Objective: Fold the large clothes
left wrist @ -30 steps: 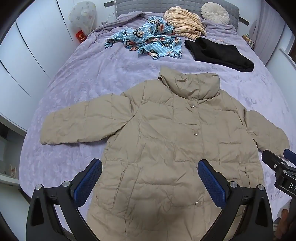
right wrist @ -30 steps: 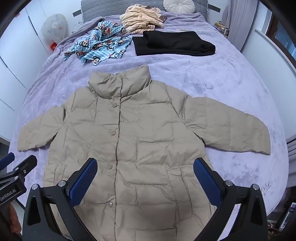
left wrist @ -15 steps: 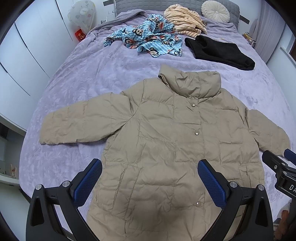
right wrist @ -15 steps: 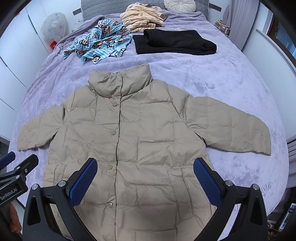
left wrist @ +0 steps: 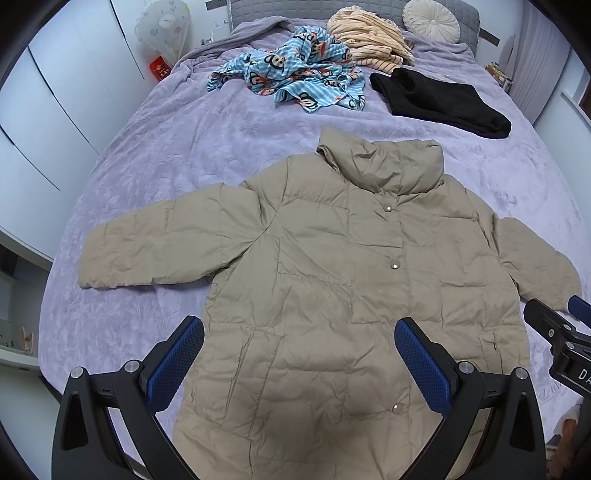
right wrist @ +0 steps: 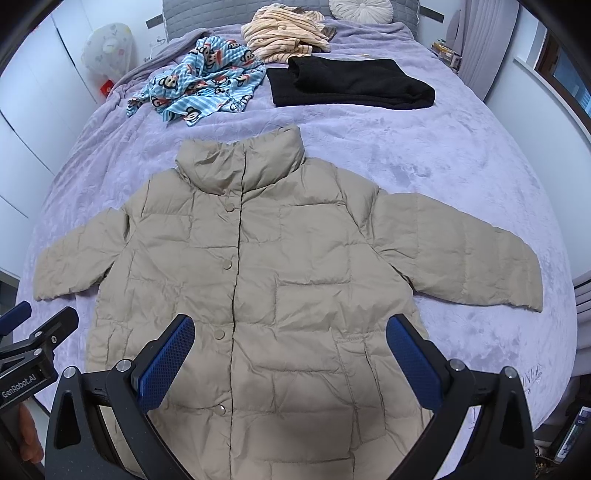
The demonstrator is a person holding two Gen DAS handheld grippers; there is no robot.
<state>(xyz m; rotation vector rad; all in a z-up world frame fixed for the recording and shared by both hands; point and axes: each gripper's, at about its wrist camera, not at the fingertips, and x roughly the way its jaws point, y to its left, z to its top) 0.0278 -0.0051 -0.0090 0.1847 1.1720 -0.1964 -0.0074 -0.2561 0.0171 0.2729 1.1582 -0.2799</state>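
Observation:
A beige puffer jacket [left wrist: 332, 280] [right wrist: 280, 273] lies flat and face up on the purple bedspread [left wrist: 184, 147] [right wrist: 443, 155], snapped closed, collar towards the headboard and both sleeves spread outwards. My left gripper [left wrist: 299, 354] hovers open above the jacket's lower left part, with nothing between its blue pads. Over the lower right part hangs my right gripper [right wrist: 290, 350], also open and holding nothing. Each gripper shows at the edge of the other's view.
Near the headboard lie a blue cartoon-print garment [left wrist: 295, 81] [right wrist: 199, 88], a folded black garment [left wrist: 439, 101] [right wrist: 347, 86], a striped cream garment [left wrist: 369, 37] [right wrist: 284, 33] and a round cushion [left wrist: 430, 16]. White wardrobe doors [left wrist: 55, 92] stand to the left. A wall and curtain [right wrist: 476, 40] are on the right.
Both views have shifted slightly, the bed's far objects sitting a little higher in frame. The jacket has not moved and both grippers stay open.

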